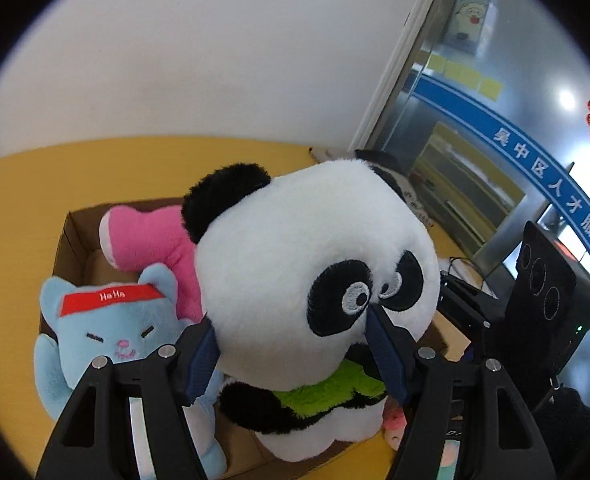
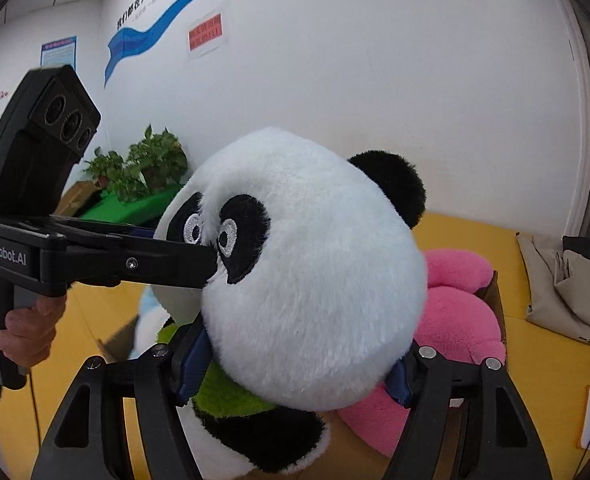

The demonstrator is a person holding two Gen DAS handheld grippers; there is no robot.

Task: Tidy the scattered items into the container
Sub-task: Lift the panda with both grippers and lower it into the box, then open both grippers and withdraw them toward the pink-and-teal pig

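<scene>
Right, you've got the panda plush (image 1: 295, 248) by the head with both tools at once. Your left gripper (image 1: 295, 360) has its jaws pinching the head from either side, one blue pad (image 1: 201, 364) sunk into the white fur, the other pressed just under the eye patches. Your right gripper (image 2: 295, 364) does the same from the other side: its jaws are clamped on the lower part of the big white head, fur bulging over both pads.

Below and beyond your left jaws sits the cardboard box (image 1: 69, 240) on the yellow table (image 1: 23, 216). The pink plush (image 1: 151, 240) lies inside it, past the jaws to their left, and the blue cat plush (image 1: 107, 328) with the red headband leans at the box's near wall, just left of your left jaws. The panda's body with its green bib (image 1: 323, 390) hangs under the head, over the box.

From the right wrist view, your left hand (image 2: 29, 328) grips the handle of the other tool.
</scene>
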